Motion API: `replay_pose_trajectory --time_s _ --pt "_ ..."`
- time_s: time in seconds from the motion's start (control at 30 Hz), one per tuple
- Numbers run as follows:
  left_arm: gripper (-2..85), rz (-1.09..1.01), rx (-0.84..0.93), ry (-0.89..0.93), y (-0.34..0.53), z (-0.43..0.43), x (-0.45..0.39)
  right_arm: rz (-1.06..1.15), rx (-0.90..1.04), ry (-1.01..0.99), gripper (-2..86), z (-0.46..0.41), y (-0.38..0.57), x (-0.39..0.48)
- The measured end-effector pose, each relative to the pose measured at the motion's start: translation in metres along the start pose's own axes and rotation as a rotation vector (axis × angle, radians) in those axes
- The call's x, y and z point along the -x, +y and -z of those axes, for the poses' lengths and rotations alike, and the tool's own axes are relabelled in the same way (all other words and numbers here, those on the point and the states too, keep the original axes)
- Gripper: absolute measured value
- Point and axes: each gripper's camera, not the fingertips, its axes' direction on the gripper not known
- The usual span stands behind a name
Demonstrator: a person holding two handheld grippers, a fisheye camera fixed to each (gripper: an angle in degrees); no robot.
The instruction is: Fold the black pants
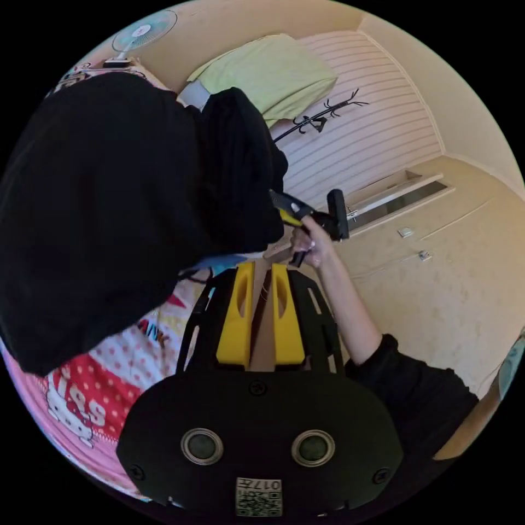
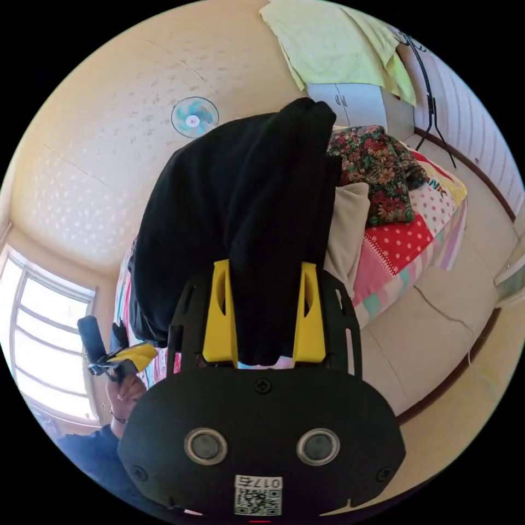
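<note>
Right gripper view: right tongs (image 2: 264, 317) clamp black pants (image 2: 240, 219) above bed (image 2: 404, 246); left tongs (image 1: 262, 273) narrow, holding nothing.

A floral cushion (image 2: 383, 169) lies on the patterned bedspread (image 2: 404, 240).

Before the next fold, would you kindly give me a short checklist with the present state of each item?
1. Right gripper clamped on the black pants: ok, cloth fills the gap between both jaws.
2. Left gripper holding cloth: not ok, jaws nearly closed with nothing between them.
3. Pants lifted off the bed: ok, they hang bunched.
4. Pants hanging flat: not ok, doubled and bunched.
5. Landing spot on bed: cannot tell; floral cloth and beige pillow occupy part.
</note>
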Motion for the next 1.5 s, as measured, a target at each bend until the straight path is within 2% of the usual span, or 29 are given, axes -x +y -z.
replay_pose_trajectory --time_s 0.13,0.2,0.27,0.4,0.57,0.73,0.8,0.87,0.97,1.0,1.07,1.17,1.3,1.37,1.43,1.5 --pt "7.9 0.123 0.072 -0.205 0.095 0.046 0.033 0.036 -0.034 0.073 17.0 -0.019 0.005 0.032" --pt "8.5 0.253 0.102 -0.384 0.153 0.089 0.057 0.028 -0.025 0.094 17.0 -0.028 0.004 0.042" --pt "8.8 0.374 0.116 -0.482 0.194 0.120 0.079 0.042 -0.003 0.115 17.0 -0.038 0.002 0.054" --pt "10.0 0.595 0.086 -0.363 0.259 0.183 0.115 0.036 0.020 0.087 17.1 -0.055 0.004 0.059" --pt "14.8 0.621 0.003 -0.238 0.274 0.238 0.119 0.029 0.100 0.148 16.7 -0.082 0.004 0.086" --pt "9.2 0.575 -0.119 -0.435 0.269 0.291 0.096 0.076 0.173 0.327 15.0 -0.095 0.003 0.137" --pt "3.0 0.626 -0.202 -0.591 0.278 0.317 0.092 0.108 0.155 0.431 13.6 -0.095 0.009 0.162" --pt "0.4 0.690 -0.249 -0.666 0.291 0.331 0.103 0.152 0.106 0.575 11.4 -0.099 0.022 0.198" --pt "-0.7 0.715 -0.297 -0.650 0.312 0.326 0.141 0.205 0.007 0.686 8.6 -0.108 0.040 0.252" --pt "-0.8 0.659 -0.402 -0.657 0.324 0.324 0.142 0.214 -0.021 0.687 8.3 -0.109 0.043 0.265" --pt "-0.9 0.573 -0.566 -0.700 0.344 0.318 0.132 0.317 -0.153 0.596 6.8 -0.119 0.057 0.325" --pt "-1.0 0.543 -0.709 -0.773 0.357 0.313 0.116 0.458 -0.176 0.489 6.0 -0.164 0.068 0.415" --pt "-1.0 0.602 -0.568 -0.698 0.334 0.352 0.121 0.693 -0.013 0.373 7.5 -0.276 0.090 0.550" --pt "-1.0 0.581 -0.536 -0.641 0.331 0.370 0.126 0.839 0.087 0.219 8.7 -0.362 0.125 0.643" --pt "-1.0 0.566 -0.553 -0.569 0.337 0.390 0.131 0.907 0.180 0.099 9.4 -0.430 0.157 0.710" --pt "-1.0 0.603 -0.656 -0.526 0.362 0.418 0.134 0.944 0.281 -0.025 10.0 -0.497 0.195 0.773"
